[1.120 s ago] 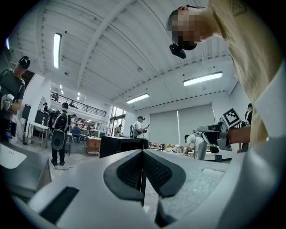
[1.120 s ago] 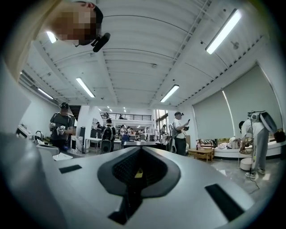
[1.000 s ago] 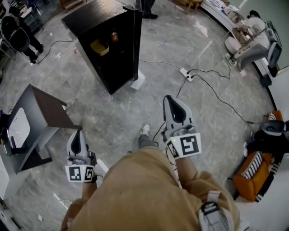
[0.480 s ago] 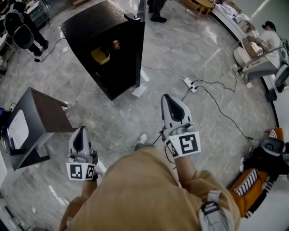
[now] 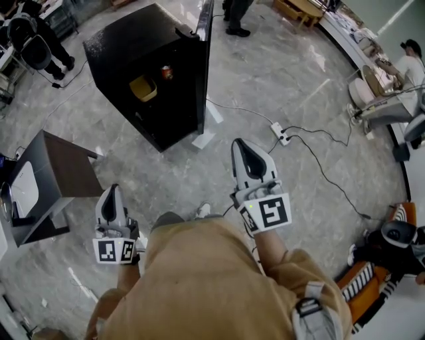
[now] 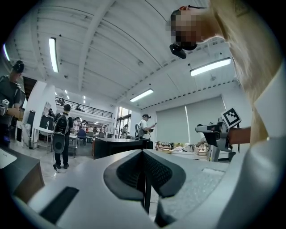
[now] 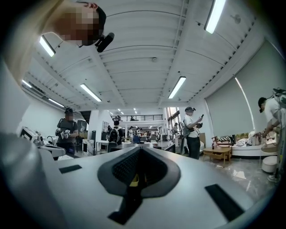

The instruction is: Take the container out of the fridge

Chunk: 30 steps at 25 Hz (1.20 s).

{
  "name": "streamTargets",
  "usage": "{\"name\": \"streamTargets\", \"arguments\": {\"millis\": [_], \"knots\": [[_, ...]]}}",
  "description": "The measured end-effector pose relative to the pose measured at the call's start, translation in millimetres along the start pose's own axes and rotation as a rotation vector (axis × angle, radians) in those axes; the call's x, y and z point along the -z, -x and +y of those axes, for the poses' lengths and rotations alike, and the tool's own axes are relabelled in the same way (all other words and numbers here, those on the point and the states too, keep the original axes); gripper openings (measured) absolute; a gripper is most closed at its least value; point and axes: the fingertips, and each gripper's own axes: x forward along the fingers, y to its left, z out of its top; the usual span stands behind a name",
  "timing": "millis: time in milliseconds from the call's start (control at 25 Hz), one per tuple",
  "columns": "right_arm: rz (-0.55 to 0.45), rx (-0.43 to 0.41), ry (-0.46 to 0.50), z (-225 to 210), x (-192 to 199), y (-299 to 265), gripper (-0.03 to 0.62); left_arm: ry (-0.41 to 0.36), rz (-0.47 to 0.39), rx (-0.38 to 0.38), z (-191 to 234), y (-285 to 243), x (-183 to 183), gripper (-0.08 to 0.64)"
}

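Observation:
A black fridge (image 5: 133, 53) stands on the floor ahead with its door (image 5: 203, 60) swung open. Inside sit a yellow container (image 5: 143, 88) and, behind it, a small red can (image 5: 167, 72). My left gripper (image 5: 111, 194) is held low at the left, shut and empty, well short of the fridge. My right gripper (image 5: 240, 147) reaches further forward at the right, also shut with nothing in it. In the left gripper view the jaws (image 6: 144, 154) meet, and the fridge (image 6: 118, 146) shows beyond them. The right gripper (image 7: 140, 152) points toward the fridge too.
A dark side table (image 5: 66, 166) stands left of me. A power strip (image 5: 283, 137) with cables lies on the floor right of the fridge door. A person (image 5: 236, 16) stands behind the fridge, others at the edges. An orange striped object (image 5: 372, 285) is at the right.
I have stepped a little toward the fridge, and the view has swung slightly right. Both grippers stay shut and hold the same pose.

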Motion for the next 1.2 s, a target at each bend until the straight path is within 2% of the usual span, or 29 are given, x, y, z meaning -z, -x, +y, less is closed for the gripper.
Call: {"name": "streamTargets", "arguments": {"millis": [440,640,800,1000,1200], "knots": [[0.037,-0.020,-0.022,-7,18,-25,0.003,-0.006,0.028,-0.039,21,-20,6,0.002],[0.060,-0.032,0.005,4,28,-58,0.003,0.017,0.024,-0.044,48,-38,16,0.002],[0.076,-0.063,0.033,16,27,-87,0.003,0.010,-0.004,-0.053,66,-54,6,0.002],[0.093,-0.097,0.077,28,28,-121,0.003,0.013,0.001,-0.077,97,-61,5,0.002],[0.081,-0.097,0.098,35,28,-149,0.003,0.012,0.002,-0.084,117,-69,4,0.002]]}}
